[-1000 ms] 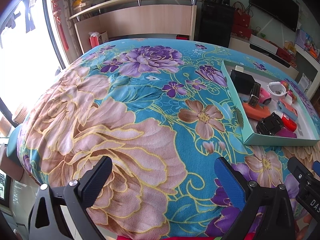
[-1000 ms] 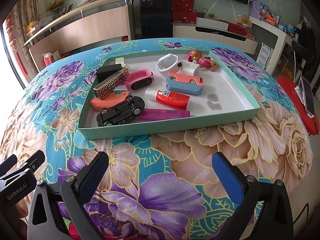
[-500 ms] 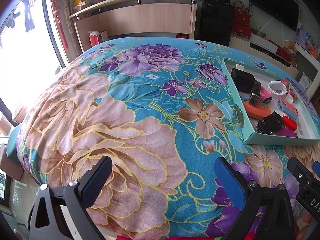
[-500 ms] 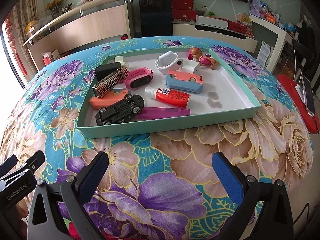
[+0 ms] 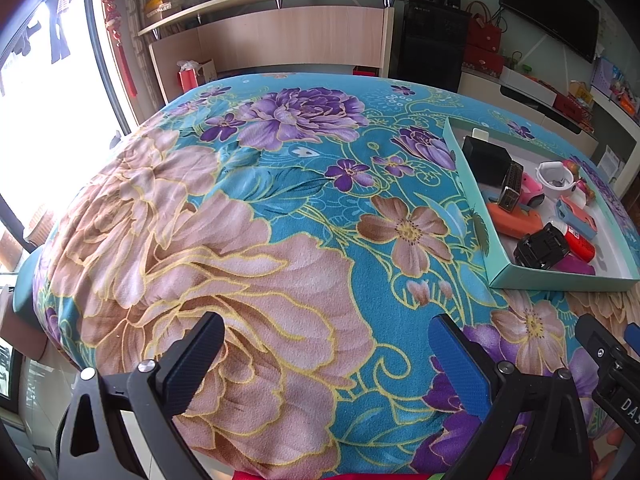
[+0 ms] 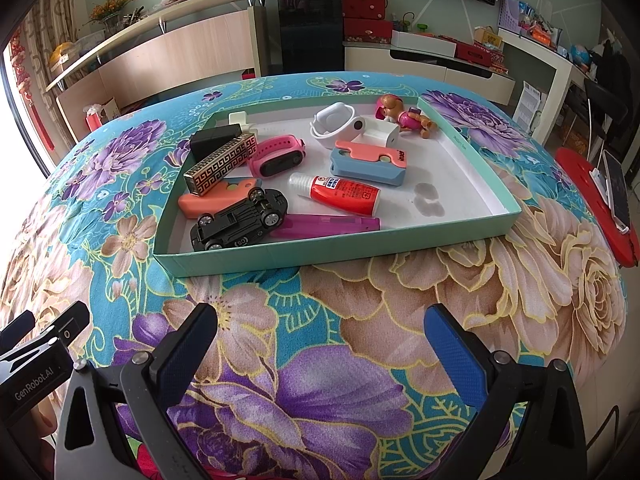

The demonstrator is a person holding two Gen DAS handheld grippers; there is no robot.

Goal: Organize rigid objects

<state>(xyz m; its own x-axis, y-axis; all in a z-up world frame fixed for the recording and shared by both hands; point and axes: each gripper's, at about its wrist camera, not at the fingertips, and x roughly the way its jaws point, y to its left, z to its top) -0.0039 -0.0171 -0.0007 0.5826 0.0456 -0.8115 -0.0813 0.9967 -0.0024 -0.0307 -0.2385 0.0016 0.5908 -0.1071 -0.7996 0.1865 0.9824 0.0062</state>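
The toy car (image 6: 239, 219) hides the near end of the orange case (image 6: 216, 199) and one end of the purple bar (image 6: 332, 225), the harmonica (image 6: 221, 163) partly covers the black box (image 6: 214, 139), and print on the glue bottle (image 6: 340, 193) is too small to read.

Left gripper (image 5: 326, 354), black triangular-cutout arms, blue textured pads (image 5: 460, 364), silver screws; right gripper (image 6: 320, 346), same black frame, blue pads (image 6: 452, 354), white "GenRobot.AI" lettering on neighbouring black body
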